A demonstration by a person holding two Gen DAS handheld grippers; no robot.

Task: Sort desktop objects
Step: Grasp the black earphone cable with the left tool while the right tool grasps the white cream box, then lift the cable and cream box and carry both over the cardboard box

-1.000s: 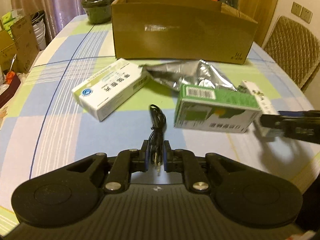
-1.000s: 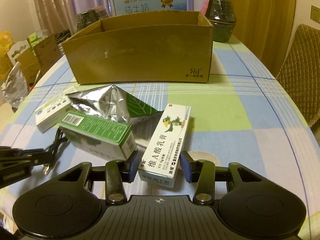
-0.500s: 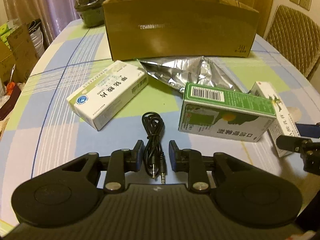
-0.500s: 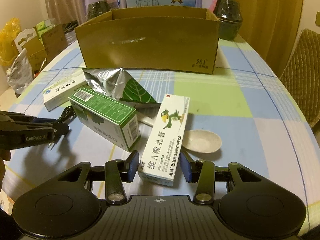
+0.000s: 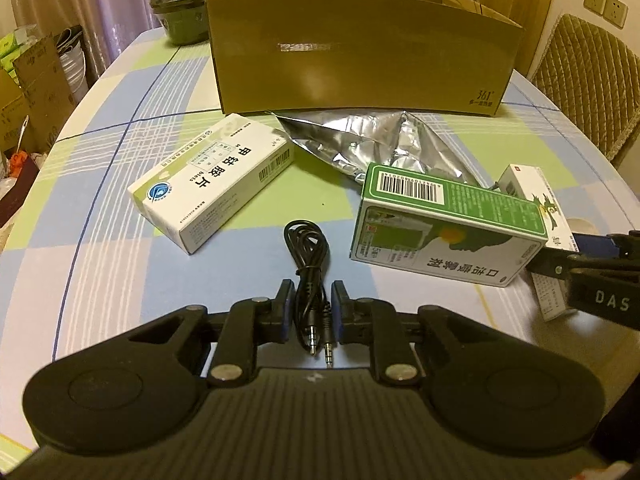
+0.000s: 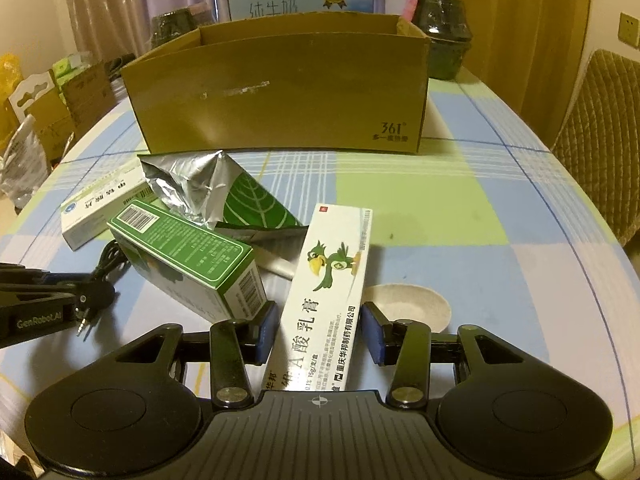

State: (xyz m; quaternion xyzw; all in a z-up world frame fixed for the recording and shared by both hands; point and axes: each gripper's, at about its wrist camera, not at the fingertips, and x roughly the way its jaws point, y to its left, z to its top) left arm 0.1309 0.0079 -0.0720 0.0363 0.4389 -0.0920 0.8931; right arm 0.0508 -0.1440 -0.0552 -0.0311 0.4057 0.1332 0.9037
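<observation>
Desktop objects lie clustered on the checked surface (image 5: 120,280) in front of the cardboard box (image 5: 360,64), which stands toward the far edge. Left tongs (image 5: 311,312) sit low and level, narrowly parted either side of the black audio cable (image 5: 308,264); contact with the pads cannot be confirmed. Right tongs (image 6: 320,330) are level, spread around the near end of the white ointment box (image 6: 328,296), a gap showing at the right pad. Green box (image 6: 188,256) overlaps the foil pouch (image 6: 192,184). White medicine box (image 5: 212,184) lies toward the left edge. A pale spoon (image 6: 408,306) is partly hidden behind the ointment box.
</observation>
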